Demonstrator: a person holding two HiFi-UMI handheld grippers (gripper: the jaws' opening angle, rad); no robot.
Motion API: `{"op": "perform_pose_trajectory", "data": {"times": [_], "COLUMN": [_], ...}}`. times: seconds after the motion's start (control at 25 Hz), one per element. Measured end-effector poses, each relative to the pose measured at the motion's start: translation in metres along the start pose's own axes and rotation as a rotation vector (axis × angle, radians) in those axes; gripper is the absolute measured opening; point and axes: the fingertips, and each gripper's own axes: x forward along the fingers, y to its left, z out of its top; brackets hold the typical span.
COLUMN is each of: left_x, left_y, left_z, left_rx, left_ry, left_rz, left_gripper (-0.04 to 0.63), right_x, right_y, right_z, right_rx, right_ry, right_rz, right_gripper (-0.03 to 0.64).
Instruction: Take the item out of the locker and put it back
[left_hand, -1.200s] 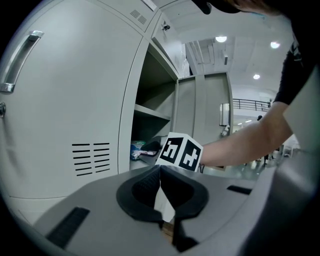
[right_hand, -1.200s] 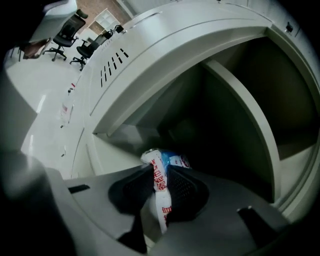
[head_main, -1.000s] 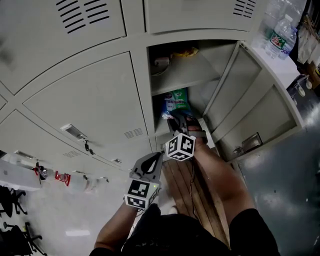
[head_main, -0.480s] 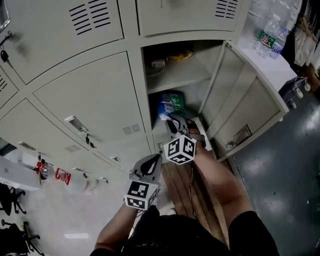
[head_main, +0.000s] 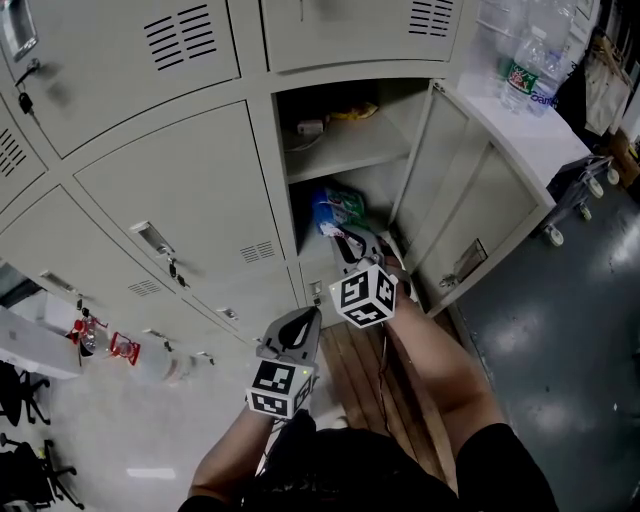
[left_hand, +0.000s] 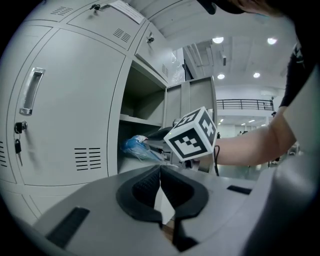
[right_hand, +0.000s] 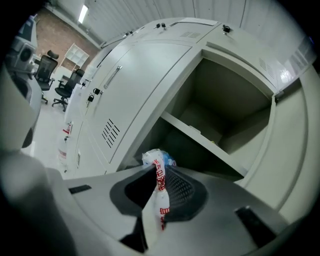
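A blue and green plastic bag (head_main: 336, 208) lies in the lower compartment of the open locker (head_main: 283, 185). My right gripper (head_main: 347, 240) reaches into that compartment at the bag's near edge. In the right gripper view its jaws are closing, and the bag's white and red sealed edge (right_hand: 160, 192) is pinched between the pads. The bag's bulk (right_hand: 156, 156) bunches just beyond the fingertips. My left gripper (head_main: 302, 320) hangs below and left of the locker, shut with nothing in it (left_hand: 160, 172). From there I see the bag (left_hand: 134, 146) and the right gripper's marker cube (left_hand: 192, 134).
The locker door (head_main: 470, 190) stands open to the right. The upper shelf (head_main: 345, 150) holds a yellow item (head_main: 352, 112) and a white one (head_main: 308, 127). Water bottles (head_main: 520, 72) stand on a white top at right. A wooden bench (head_main: 365, 365) sits under my arms.
The head view has shifted, so the locker sits a little further left in the picture. The right gripper stays at the bag's near edge. The left gripper has not moved.
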Motion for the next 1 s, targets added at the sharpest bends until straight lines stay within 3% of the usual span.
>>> {"op": "perform_pose_trajectory", "data": {"times": [0.4, 0.76, 1.0], "left_x": [-0.024, -0.052, -0.066], "left_y": [-0.023, -0.031, -0.031], "left_z": [-0.002, -0.006, -0.012], "left_rx": [-0.001, -0.019, -0.023], "left_ry": [-0.006, -0.01, -0.002], "left_rz": [0.039, 0.067, 0.039], "left_gripper": [0.006, 0.006, 0.005], "right_x": [-0.037, -0.066, -0.084], "right_y": [-0.006, 0.002, 0.008], "right_z": [0.013, 0.024, 0.029], "right_rx": [0.12, 0.15, 0.152], "right_ry": [-0.057, -0.081, -0.076], "right_rz": [0.006, 0.011, -0.018], "right_gripper": [0.044, 0.04, 0.037]}}
